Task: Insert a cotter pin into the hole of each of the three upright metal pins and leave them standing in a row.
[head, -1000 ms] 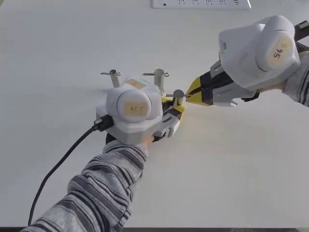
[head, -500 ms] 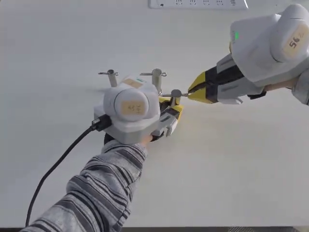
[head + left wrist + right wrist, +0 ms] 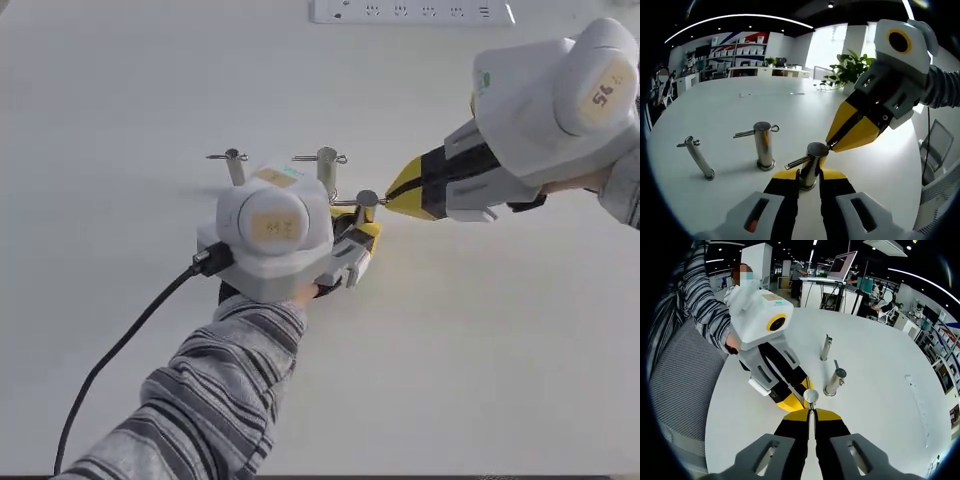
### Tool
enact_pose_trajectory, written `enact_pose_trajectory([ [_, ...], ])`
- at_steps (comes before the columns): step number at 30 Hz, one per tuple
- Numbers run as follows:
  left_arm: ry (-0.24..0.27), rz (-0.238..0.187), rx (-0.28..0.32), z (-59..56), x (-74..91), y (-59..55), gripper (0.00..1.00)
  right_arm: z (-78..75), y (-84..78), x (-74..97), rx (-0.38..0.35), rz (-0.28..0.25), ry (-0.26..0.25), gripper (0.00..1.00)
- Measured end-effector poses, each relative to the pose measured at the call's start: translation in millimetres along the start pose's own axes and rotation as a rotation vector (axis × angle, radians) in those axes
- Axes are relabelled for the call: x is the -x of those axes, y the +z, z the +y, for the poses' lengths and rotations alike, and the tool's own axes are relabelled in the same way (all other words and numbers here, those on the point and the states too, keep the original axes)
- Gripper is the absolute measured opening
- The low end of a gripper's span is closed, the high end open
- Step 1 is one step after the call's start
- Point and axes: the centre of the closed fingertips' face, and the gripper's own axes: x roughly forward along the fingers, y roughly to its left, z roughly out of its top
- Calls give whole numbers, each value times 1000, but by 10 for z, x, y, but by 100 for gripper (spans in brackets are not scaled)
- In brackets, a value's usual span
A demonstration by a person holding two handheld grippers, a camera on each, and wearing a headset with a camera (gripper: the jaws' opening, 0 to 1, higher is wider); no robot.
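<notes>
Third metal pin, upright at right end of row, mid-worktop, cotter pin through its hole, left claw clamped on its shaft, right claw pinching the cotter pin's right end, middle pin and left pin standing to the left, each cross-pinned.

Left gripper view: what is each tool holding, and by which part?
The left tool clamps the nearest metal pin low on its shaft. The right tool pinches the cotter pin by one end; the other pokes through the hole.
</notes>
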Motion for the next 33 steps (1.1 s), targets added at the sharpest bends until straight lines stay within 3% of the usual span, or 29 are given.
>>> enact_pose_trajectory([
  [14, 1, 8, 7, -1, 7, -11, 13, 24, 23, 14, -20, -1, -3, 0],
  [19, 2, 13, 1, 17, 28, -12, 19, 3, -22, -4, -50, 27, -15, 4],
  [26, -7, 37, -22, 11, 101, -53, 31, 15, 56, -33, -105, 4, 3, 11],
  [33, -12, 28, -35, 11, 208, -33, 40, 59, 140, -123, -147, -10, 26, 13],
])
